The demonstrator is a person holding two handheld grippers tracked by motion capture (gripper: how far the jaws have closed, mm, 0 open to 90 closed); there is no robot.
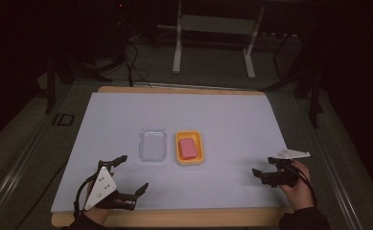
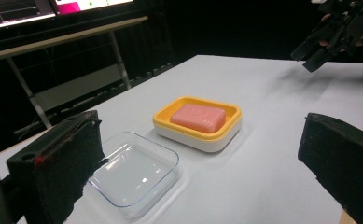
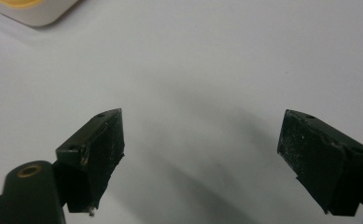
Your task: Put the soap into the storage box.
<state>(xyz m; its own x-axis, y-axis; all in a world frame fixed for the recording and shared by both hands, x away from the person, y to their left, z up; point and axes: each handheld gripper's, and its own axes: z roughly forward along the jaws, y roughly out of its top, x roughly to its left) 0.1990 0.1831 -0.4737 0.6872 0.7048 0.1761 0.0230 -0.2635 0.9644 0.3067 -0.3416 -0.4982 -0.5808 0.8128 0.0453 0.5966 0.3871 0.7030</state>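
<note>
A pink soap bar point(image 1: 188, 148) point(image 2: 198, 117) lies in a yellow soap dish point(image 1: 179, 148) point(image 2: 165, 115) with a white base, at the middle of the white table sheet. Just left of it sits a clear plastic lid or tray point(image 1: 153, 144) point(image 2: 132, 172), with nothing in it. My left gripper point(image 1: 133, 173) point(image 2: 202, 172) is open near the front left, jaws wide apart and pointing toward the clear tray. My right gripper point(image 1: 264, 166) point(image 3: 200, 154) is open at the front right, hovering over bare sheet; the dish's white corner point(image 3: 34, 11) shows at the top left of its view.
The white sheet point(image 1: 222, 115) covers a wooden board whose edge point(image 1: 174, 218) shows along the front. Behind the table stand a white metal frame point(image 1: 213, 28) and cables point(image 1: 131, 52) on a dark floor. The other hand's gripper point(image 2: 333, 32) appears far off in the left gripper view.
</note>
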